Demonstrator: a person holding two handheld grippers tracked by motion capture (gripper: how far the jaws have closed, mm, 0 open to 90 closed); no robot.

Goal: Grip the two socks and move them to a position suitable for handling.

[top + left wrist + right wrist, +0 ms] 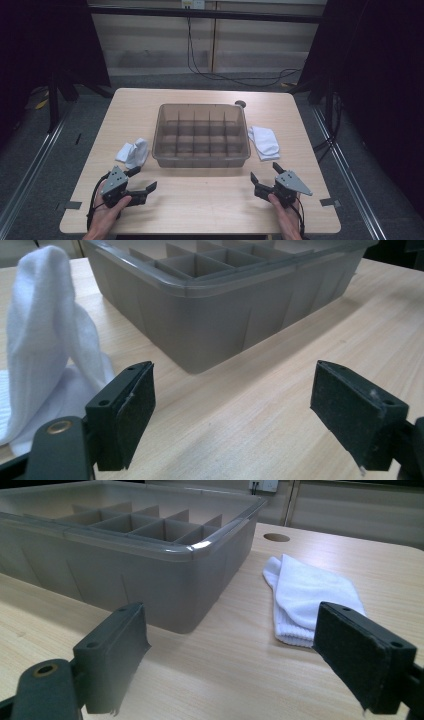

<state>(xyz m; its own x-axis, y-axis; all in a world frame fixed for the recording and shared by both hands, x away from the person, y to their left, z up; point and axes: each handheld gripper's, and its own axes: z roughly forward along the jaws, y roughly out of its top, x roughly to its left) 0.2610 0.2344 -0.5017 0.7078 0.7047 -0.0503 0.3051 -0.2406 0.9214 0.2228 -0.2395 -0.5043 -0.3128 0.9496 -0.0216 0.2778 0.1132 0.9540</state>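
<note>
nothing is packed yet: the grey plastic divided bin (202, 135) is empty. a crumpled white sock (135, 152) lies at its 9 o'clock, a folded white sock (264, 141) at 3 o'clock. left tongs (145, 181) and right tongs (265, 175) gape wide, holding nothing, over the desk (200, 210).

Bare table (200, 195) lies open between the left gripper (142, 181) and right gripper (264, 172). Ahead, the grey divided bin (201, 134) blocks the middle. A crumpled white cloth (134, 152) stands left of it, a folded white sock (264, 142) right, seemingly clear of the bin wall.
</note>
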